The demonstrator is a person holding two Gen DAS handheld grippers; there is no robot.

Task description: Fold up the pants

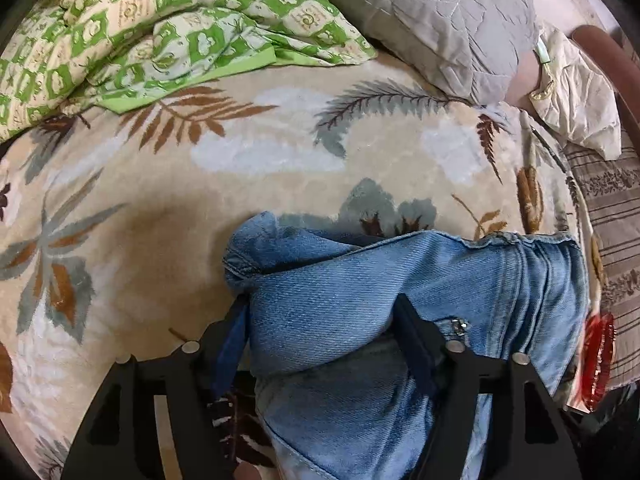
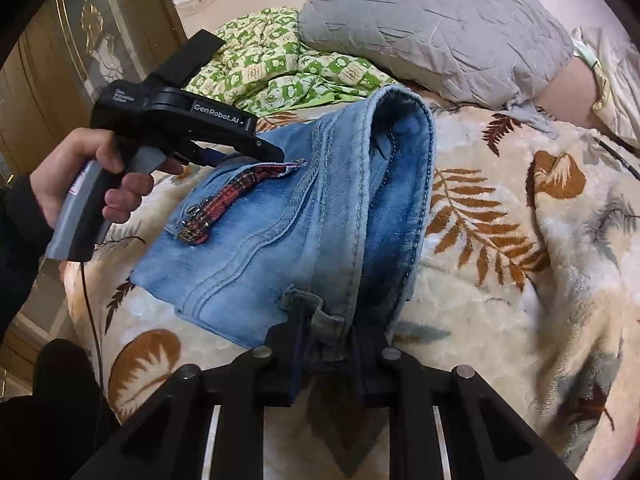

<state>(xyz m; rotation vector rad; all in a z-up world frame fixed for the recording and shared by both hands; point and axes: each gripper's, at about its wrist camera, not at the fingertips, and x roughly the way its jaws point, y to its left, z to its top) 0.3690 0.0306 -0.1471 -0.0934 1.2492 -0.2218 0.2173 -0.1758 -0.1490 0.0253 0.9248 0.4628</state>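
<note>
On the leaf-print blanket (image 2: 500, 240) the jeans (image 2: 280, 220) lie partly folded, long axis running away from me; my right gripper (image 2: 326, 320) pinches the near hem, left gripper (image 1: 320, 308) straddles denim, grip unclear.

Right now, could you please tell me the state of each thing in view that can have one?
jeans: partly folded, lying on the blanket, a plaid trim strip showing
left gripper: fingers apart around a bunch of denim
right gripper: shut on the jeans' edge
grey pillow: creased, at the bed's head
green quilt: crumpled
leaf-print blanket: spread flat
</note>
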